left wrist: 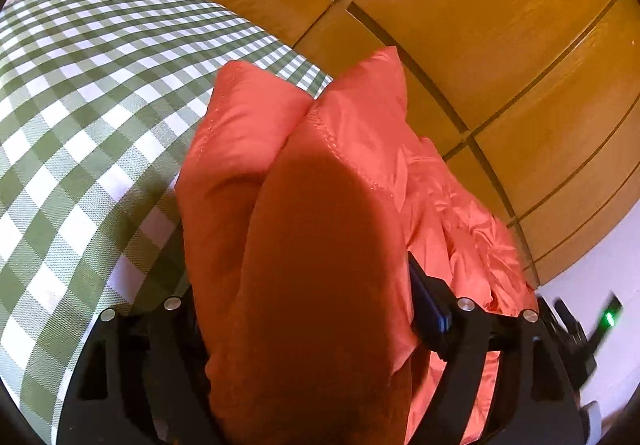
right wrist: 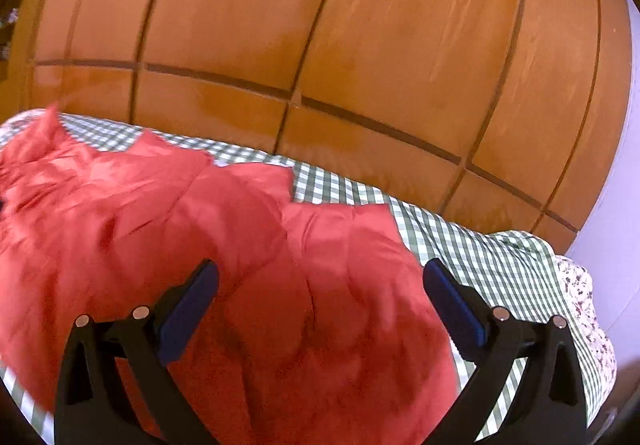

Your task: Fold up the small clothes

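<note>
A puffy red jacket lies spread on the green-checked bed cover. In the left wrist view a thick fold of the jacket stands up between the jaws of my left gripper and fills the gap. The blue pad of its right finger lies against the cloth, while the left finger is hidden behind the fold. My right gripper hovers over the jacket's near part, open wide, with nothing between its blue pads.
A wooden wardrobe rises right behind the bed. A floral sheet shows at the bed's right end, next to a white wall. A blurred black device with a green light sits at the left wrist view's right edge.
</note>
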